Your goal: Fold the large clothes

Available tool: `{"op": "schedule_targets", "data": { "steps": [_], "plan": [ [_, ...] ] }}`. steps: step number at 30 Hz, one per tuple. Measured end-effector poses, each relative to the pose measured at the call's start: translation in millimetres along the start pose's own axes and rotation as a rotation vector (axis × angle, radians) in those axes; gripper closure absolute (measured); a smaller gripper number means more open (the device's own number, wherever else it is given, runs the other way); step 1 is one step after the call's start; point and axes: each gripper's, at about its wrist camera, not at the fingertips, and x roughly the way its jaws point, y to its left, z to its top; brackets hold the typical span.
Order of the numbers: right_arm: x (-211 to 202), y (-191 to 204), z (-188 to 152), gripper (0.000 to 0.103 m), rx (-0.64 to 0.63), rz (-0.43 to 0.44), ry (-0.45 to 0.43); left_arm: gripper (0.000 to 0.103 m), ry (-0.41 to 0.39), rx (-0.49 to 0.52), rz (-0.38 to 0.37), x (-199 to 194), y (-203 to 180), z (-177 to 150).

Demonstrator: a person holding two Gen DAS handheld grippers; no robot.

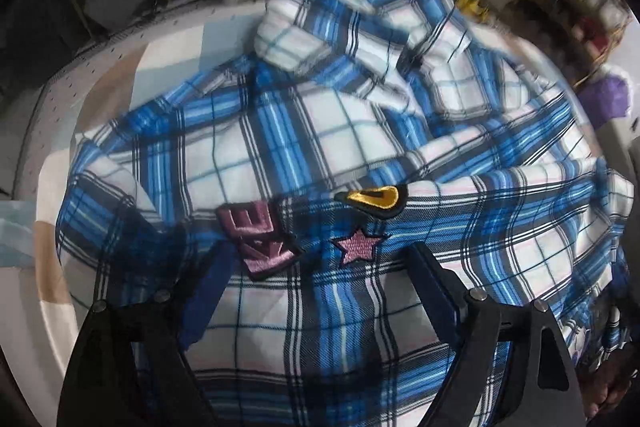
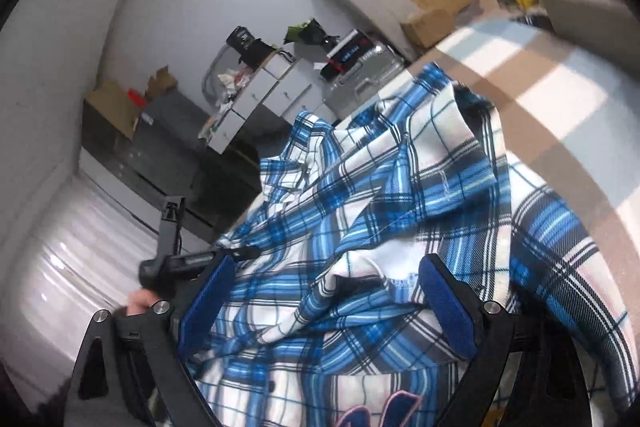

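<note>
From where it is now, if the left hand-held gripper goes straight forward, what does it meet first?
Probably the plaid shirt. The left hand-held gripper is open with shirt cloth already between its fingers, near the pink star patch. Straight ahead lies more of the shirt, bunched up; depth is unclear.

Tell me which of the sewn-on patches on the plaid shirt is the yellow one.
The teardrop-shaped patch with a black border, on the plaid shirt. The star patch and the letter patch nearby are both pink.

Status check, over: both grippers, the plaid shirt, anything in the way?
Left gripper open, fingers straddling the plaid shirt by its star patch. Right gripper open over bunched fabric. Shirt rumpled, unfolded, on checked cloth. Nothing blocking.
</note>
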Motion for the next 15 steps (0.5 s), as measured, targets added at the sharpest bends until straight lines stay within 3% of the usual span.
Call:
{"op": "schedule_targets", "data": {
  "steps": [3, 5, 6, 8, 11, 13, 15],
  "plan": [
    [4.3, 1.8, 1.6, 0.008, -0.015, 0.005, 0.014, 0.019, -0.083, 0.032, 0.012, -34.7, -14.2, -8.0],
    [10.6, 4.4, 1.7, 0.008, -0.044, -0.002, 0.022, 0.019, -0.155, 0.068, -0.043, -60.2, -31.6, -14.7],
    [12.9, 6.3, -0.5, 0.008, -0.063, -0.006, 0.023, 0.019, -0.182, 0.099, -0.069, -70.8, -42.4, -18.4],
    [14.5, 11.7, -2.9, 0.007, -0.097, -0.008, 0.024, 0.019, -0.233, 0.18, -0.051, -80.3, -68.1, -24.9],
    [18.1, 15.1, -4.9, 0.007, -0.12, -0.014, 0.024, 0.019, -0.16, 0.228, -0.133, -59.6, -82.8, -20.9],
    [18.5, 12.8, -3.8, 0.007, -0.112, -0.014, 0.018, 0.019, -0.089, 0.18, -0.196, -36.2, -82.2, -18.2],
    [18.3, 8.7, -2.9, 0.007, -0.095, -0.01, 0.019, 0.023, -0.003, 0.071, -0.235, -8.9, -69.5, -16.8]
  ]
}}
